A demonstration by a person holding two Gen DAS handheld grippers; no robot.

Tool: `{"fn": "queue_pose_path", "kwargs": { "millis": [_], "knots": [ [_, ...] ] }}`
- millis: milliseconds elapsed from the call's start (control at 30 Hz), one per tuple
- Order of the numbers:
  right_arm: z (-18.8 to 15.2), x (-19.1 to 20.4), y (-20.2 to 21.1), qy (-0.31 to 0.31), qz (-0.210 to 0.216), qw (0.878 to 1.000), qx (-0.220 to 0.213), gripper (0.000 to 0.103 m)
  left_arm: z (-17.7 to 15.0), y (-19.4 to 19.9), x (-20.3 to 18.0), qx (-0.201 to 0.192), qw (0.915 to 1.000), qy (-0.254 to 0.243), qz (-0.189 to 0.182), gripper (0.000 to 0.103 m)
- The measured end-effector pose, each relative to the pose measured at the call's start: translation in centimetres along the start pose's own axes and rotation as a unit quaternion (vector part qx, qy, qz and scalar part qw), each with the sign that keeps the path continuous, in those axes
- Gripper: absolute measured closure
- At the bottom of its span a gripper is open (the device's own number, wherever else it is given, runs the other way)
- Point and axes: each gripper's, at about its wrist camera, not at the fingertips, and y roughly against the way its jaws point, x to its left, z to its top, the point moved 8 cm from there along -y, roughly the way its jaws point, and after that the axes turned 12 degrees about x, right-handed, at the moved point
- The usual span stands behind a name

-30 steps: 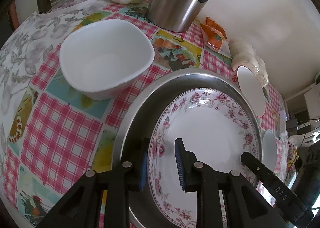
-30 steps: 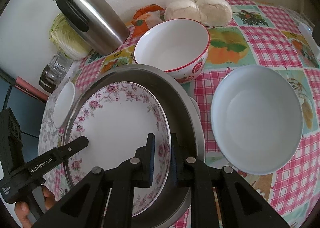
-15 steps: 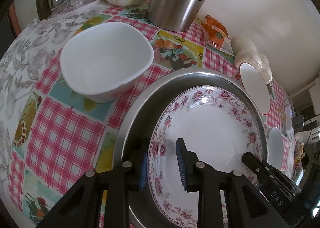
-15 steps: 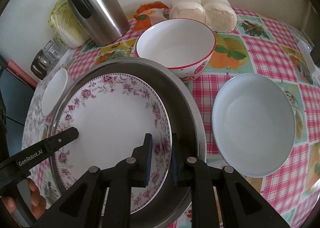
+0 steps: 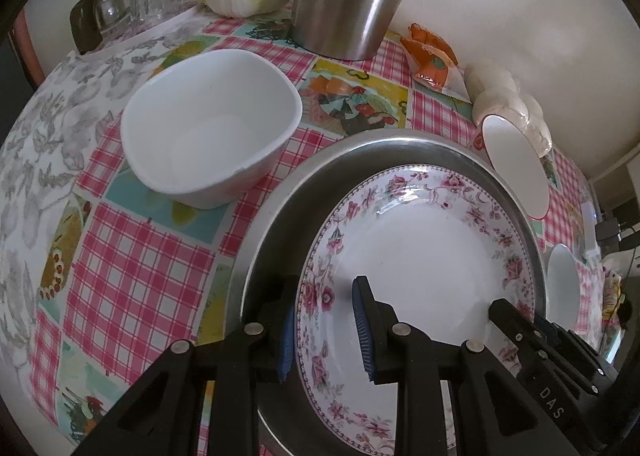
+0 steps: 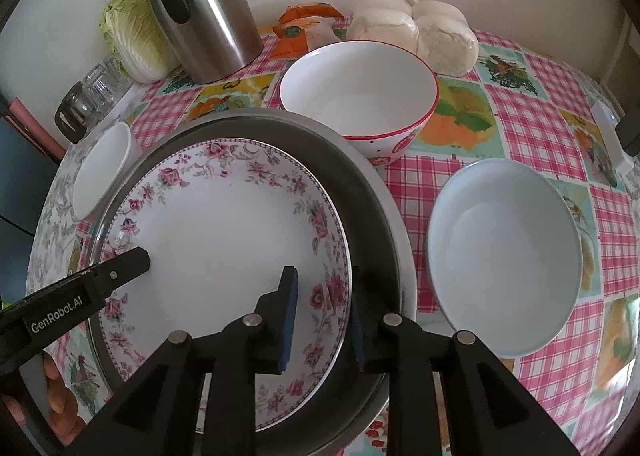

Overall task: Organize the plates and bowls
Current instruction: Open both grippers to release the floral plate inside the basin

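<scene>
Change: right tool (image 6: 322,316) was pinched on the floral plate (image 6: 224,240) rim a second ago; now its jaws are opening, with the rim between the pads but a gap showing on each side. Left tool (image 5: 326,330) has hardly shifted.
Left tool state: spread a little, straddling the plate's opposite rim, one pad outside and one over the white centre, not pressing as far as can be seen.
Plate location: lying flat inside the steel pan (image 6: 372,216) on the bench (image 5: 132,276), flower border all round.
Other ware: square white bowl (image 5: 208,128) beside the pan on the left; red-rimmed bowl (image 6: 358,92) just behind the pan; pale blue bowl (image 6: 504,264) just beside it on the right.
Step in hand: letting go of the plate after seating it in the pan, by my reading.
Doing it well: widen both tools fully before lifting, so no pad drags the rim and tips the plate.
Lift path: draw straight up along the fingers; sideways travel risks knocking the pan wall.
Next pick: probably one of the bowls; approach its rim from above with jaws well spread.
</scene>
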Motion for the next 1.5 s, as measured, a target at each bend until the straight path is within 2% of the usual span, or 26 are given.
{"fn": "queue_pose_path", "kwargs": {
  "millis": [133,500,567,633,700,767,833,900,1000,1067,1133,1167,1200,1233,1367,1500],
  "knots": [
    [0.0,0.0,0.0,0.001,0.001,1.0,0.003,0.078,0.1,0.4,0.0,-0.007,0.9997,-0.008,0.022,0.073],
    [0.0,-0.1,0.8,-0.001,-0.006,1.0,0.0,0.078,0.3,2.2,-0.5,-0.019,0.9984,-0.021,0.049,0.073],
    [0.1,-0.1,1.3,0.0,-0.01,1.0,-0.004,0.078,0.3,2.4,-0.6,-0.02,0.998,-0.022,0.055,0.071],
    [0.2,-0.1,1.8,0.003,-0.013,1.0,-0.011,0.078,0.2,2.7,-0.5,-0.021,0.9975,-0.021,0.064,0.061],
    [0.3,0.0,2.6,0.005,-0.018,1.0,-0.019,0.077,0.1,2.9,-0.5,-0.021,0.9974,-0.017,0.067,0.056],
    [0.4,0.0,3.1,0.006,-0.021,0.999,-0.026,0.068,0.1,3.3,-0.4,-0.024,0.9971,-0.014,0.071,0.056],
    [0.6,0.1,3.7,0.007,-0.027,0.999,-0.036,0.046,0.2,3.8,-0.5,-0.034,0.9952,-0.018,0.09,0.05],
    [0.7,0.1,4.0,0.009,-0.034,0.999,-0.041,0.039,0.2,4.3,-0.5,-0.043,0.9941,-0.021,0.098,0.044],
    [0.7,0.0,3.9,0.015,-0.044,0.998,-0.041,0.036,0.2,4.7,-0.6,-0.046,0.9939,-0.022,0.098,0.04],
    [0.7,-0.1,3.9,0.019,-0.051,0.998,-0.043,0.026,0.2,4.8,-0.7,-0.049,0.9933,-0.023,0.102,0.036],
    [0.7,-0.1,4.1,0.025,-0.058,0.997,-0.053,0.017,0.3,4.7,-0.7,-0.05,0.9931,-0.023,0.104,0.025],
    [0.8,-0.1,4.2,0.027,-0.061,0.996,-0.057,0.015,0.3,4.7,-0.6,-0.05,0.9932,-0.02,0.103,0.019],
    [0.8,-0.2,4.2,0.028,-0.066,0.996,-0.061,0.014,0.4,4.6,-0.4,-0.054,0.993,-0.012,0.104,0.006],
    [0.9,-0.3,4.3,0.027,-0.069,0.995,-0.062,0.014,0.4,4.7,-0.2,-0.061,0.9927,-0.007,0.104,0.0],
    [0.8,-0.4,4.3,0.025,-0.061,0.996,-0.061,0.013,0.7,5.1,0.1,-0.072,0.9925,0.002,0.099,0.0],
    [0.7,-0.5,4.4,0.024,-0.07,0.996,-0.059,0.013,0.7,5.1,0.2,-0.074,0.9922,0.007,0.1,0.0]
  ]
}}
